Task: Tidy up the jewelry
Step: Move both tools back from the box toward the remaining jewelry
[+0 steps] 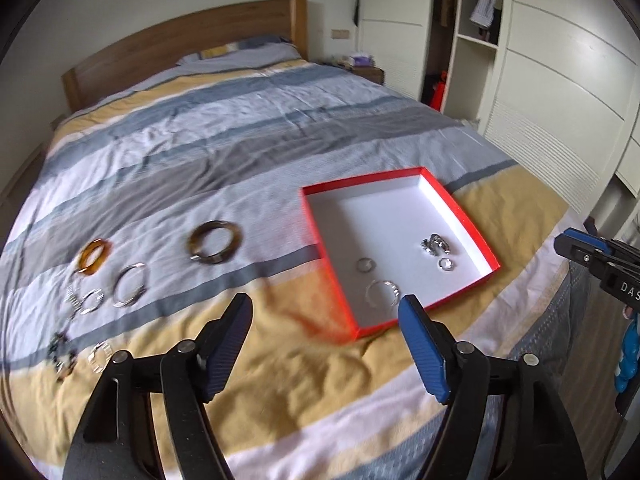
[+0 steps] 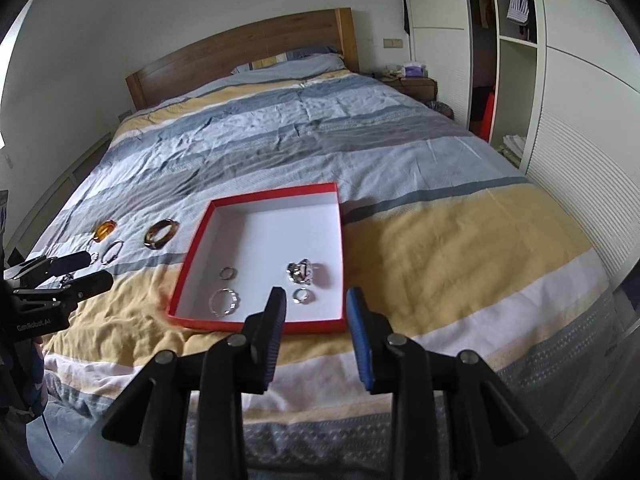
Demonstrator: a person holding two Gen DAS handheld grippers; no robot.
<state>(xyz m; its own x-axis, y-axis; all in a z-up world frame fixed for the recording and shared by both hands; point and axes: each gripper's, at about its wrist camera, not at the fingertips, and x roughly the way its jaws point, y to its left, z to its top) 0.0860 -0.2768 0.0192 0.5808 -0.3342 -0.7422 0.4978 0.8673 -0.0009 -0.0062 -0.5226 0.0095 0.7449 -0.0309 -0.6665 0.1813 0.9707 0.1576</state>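
Note:
A shallow red box (image 1: 460, 208) (image 2: 276, 190) with a white floor lies on the striped bedspread. Inside it are a silver cluster (image 1: 435, 245) (image 2: 301, 271), two small rings (image 1: 366, 265) (image 1: 446, 265) and a thin silver bangle (image 1: 382, 294) (image 2: 225, 301). Left of the box lie a brown mottled bangle (image 1: 216, 242) (image 2: 161, 233), an amber bangle (image 1: 94, 260) (image 2: 105, 230), a silver bangle (image 1: 130, 285) and several smaller pieces. My left gripper (image 1: 324, 304) hovers open and empty above the bed, near the box's front left corner. My right gripper (image 2: 316, 294) is open and empty over the box's front edge.
The bed (image 2: 460, 240) fills both views, with a wooden headboard (image 2: 240, 48) and a pillow (image 2: 296, 62) at the far end. A white wardrobe (image 2: 580, 120) runs along the right side, beside a nightstand (image 2: 416, 84). The bed's near edge is just below the grippers.

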